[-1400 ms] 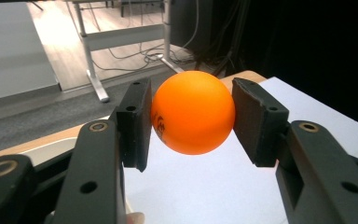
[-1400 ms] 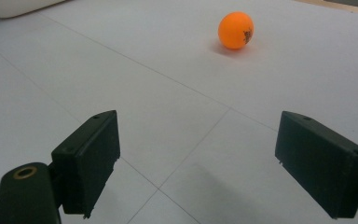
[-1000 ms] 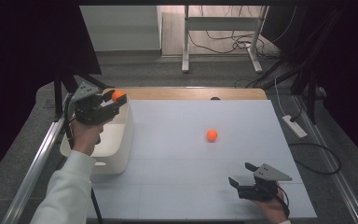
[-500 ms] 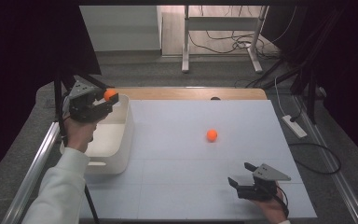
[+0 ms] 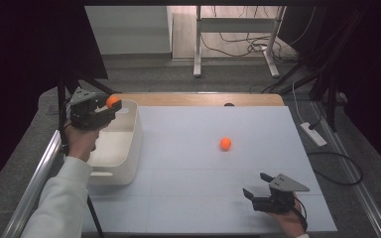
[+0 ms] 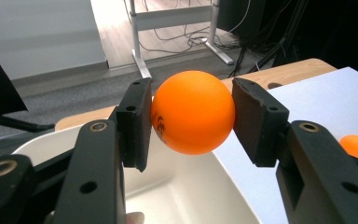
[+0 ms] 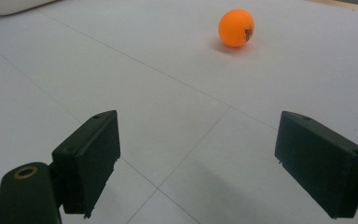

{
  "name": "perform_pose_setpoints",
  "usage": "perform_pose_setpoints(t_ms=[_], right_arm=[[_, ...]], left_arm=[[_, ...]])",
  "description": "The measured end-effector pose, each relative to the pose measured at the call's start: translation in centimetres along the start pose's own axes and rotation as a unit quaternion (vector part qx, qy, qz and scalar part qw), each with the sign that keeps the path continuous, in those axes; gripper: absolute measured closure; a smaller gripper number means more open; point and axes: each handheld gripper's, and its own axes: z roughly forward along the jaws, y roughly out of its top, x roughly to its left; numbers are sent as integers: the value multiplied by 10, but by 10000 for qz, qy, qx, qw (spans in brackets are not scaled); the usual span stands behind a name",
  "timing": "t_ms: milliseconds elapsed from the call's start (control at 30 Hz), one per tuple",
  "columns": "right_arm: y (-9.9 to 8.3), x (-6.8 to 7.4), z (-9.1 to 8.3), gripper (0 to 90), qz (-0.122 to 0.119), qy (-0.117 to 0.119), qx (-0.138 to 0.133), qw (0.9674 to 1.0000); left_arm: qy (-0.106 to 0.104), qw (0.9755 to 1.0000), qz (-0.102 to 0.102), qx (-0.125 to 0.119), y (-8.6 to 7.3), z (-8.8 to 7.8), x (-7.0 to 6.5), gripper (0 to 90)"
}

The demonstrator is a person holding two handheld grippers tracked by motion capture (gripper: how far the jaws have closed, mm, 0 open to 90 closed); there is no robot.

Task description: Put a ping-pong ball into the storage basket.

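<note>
Left gripper view: the left gripper (image 6: 192, 114) pinches an orange ball (image 6: 193, 112) between its two black pads, one pressed to each side.
Writing on held ball: a dark printed mark sits low at its 8 o'clock edge, half hidden by the pad; it cannot be read.
Look of held ball: smooth, matt, evenly orange, round, with a soft highlight at about 1 o'clock.
Place of held ball: in the high view it hangs in the left gripper (image 5: 110, 105) over the far rim of the white bin (image 5: 131, 144), at roughly 10 o'clock on the table.
Bin: plain white, rounded corners, open top, set at the left edge of the white mat (image 5: 188, 198); no label can be seen.
Second ball: another orange ball (image 5: 225, 144) lies on the mat, well apart from the bin, near the mat's centre.
Writing on second ball: in the right gripper view it (image 7: 236, 28) shows a small dark print at 3 o'clock, too small to read.
Right gripper: it (image 5: 262, 184) rests at about 5 o'clock near the mat's front edge, its claw spread wide with nothing between the pads.
Open room: bare mat lies between the right gripper (image 7: 196, 163) and the second ball at its 12 o'clock.
Edges: a wooden table strip (image 5: 203, 99) runs along the far side.
</note>
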Motion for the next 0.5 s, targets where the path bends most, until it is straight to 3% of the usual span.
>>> perform_pose_setpoints(t_ms=[200,500], right_arm=[[0,0,1,138,-6,6,11,10000],[0,1,1,138,-4,21,19,10000]], left_arm=[[-4,9999,-105,78,-6,4,5,504],[36,9997,-74,242,-10,9,9,504]])
